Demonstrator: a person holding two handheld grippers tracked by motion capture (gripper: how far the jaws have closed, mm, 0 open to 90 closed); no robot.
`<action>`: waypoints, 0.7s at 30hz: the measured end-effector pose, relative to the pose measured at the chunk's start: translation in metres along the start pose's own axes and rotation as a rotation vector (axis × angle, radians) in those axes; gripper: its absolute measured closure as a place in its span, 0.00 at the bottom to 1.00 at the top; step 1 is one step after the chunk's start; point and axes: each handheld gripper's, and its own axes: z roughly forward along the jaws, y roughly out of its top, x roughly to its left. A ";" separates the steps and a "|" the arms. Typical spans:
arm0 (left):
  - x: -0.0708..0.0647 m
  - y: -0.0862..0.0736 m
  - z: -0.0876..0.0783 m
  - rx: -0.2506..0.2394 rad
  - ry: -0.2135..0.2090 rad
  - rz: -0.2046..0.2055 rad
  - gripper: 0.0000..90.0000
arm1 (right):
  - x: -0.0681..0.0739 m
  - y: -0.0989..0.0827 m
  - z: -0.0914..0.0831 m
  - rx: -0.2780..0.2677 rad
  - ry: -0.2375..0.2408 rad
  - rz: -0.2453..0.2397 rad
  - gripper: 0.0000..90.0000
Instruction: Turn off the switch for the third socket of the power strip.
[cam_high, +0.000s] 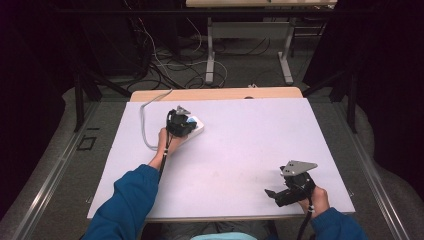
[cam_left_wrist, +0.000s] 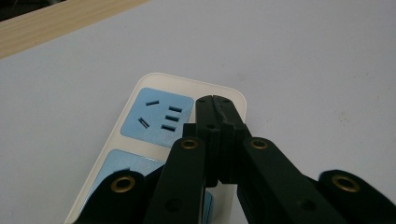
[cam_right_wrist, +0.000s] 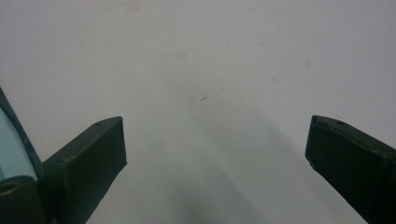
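My left gripper (cam_left_wrist: 215, 103), jaws pressed together with nothing between, rests its tips on the power strip (cam_left_wrist: 154, 93) left of centre in the high view. My right gripper (cam_right_wrist: 215, 144) waits wide at lower right. No plug in sight; work looks barely begun.

table: white top (cam_high: 240, 150) fills centre of frame, wooden edge (cam_high: 215, 94) along its far side
cables: tangled on floor (cam_high: 170, 65), upper centre-left
second table: grey legs (cam_high: 210, 55), top centre
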 end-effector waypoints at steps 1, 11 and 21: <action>-0.001 0.000 0.000 0.001 0.000 -0.004 1.00 | 0.000 0.000 0.000 0.001 0.001 -0.002 0.05; -0.003 0.000 0.000 0.003 0.012 -0.002 1.00 | 0.000 0.000 0.000 0.004 0.000 -0.003 0.05; -0.002 0.000 0.000 0.001 0.014 0.000 1.00 | 0.000 0.000 0.001 -0.002 -0.001 -0.012 0.05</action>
